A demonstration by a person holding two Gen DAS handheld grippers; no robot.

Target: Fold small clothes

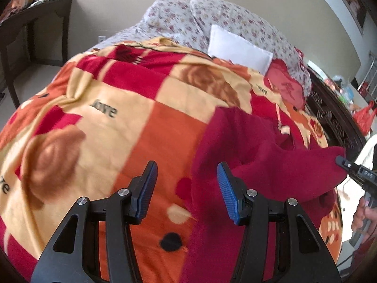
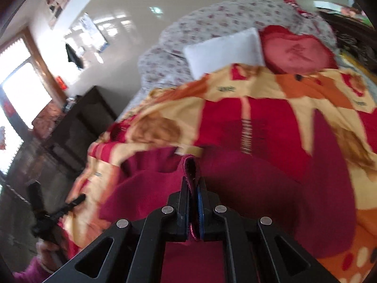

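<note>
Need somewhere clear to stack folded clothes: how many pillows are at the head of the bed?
3 visible: a white pillow, a red heart-shaped cushion to its right, and a floral pillow behind. More may be hidden under the blanket.

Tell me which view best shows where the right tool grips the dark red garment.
The right wrist view: the right tool is shut on a hemmed edge of the dark red garment, seen close up. The left wrist view shows the same grip only small, at its right edge.
</note>
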